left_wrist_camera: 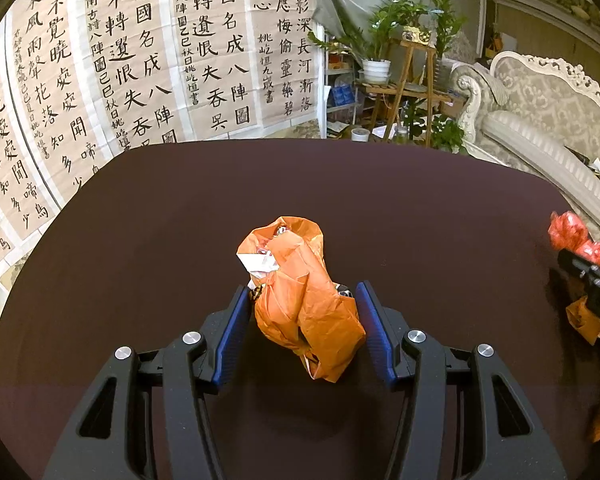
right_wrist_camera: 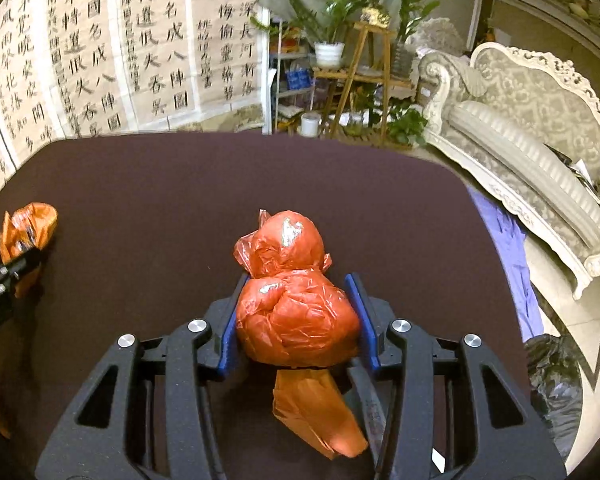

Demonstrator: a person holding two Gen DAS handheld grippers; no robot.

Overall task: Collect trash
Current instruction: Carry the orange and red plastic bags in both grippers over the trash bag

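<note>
My left gripper [left_wrist_camera: 302,292] is shut on a crumpled orange paper bag [left_wrist_camera: 300,300] with white scraps at its mouth, over the dark brown table [left_wrist_camera: 140,220]. My right gripper [right_wrist_camera: 296,280] is shut on a red plastic bag [right_wrist_camera: 292,300] stuffed full and knotted; an orange scrap [right_wrist_camera: 316,416] hangs beneath it. The right gripper with the red bag also shows at the right edge of the left wrist view [left_wrist_camera: 576,240]. The left gripper with the orange bag shows at the left edge of the right wrist view [right_wrist_camera: 24,236].
Calligraphy sheets [left_wrist_camera: 120,60] hang behind the table. Potted plants on a wooden stand [left_wrist_camera: 404,68] and an ornate sofa [left_wrist_camera: 540,120] lie beyond the far edge. A black trash bag [right_wrist_camera: 552,376] sits on the floor at the right, by a purple cloth [right_wrist_camera: 508,248].
</note>
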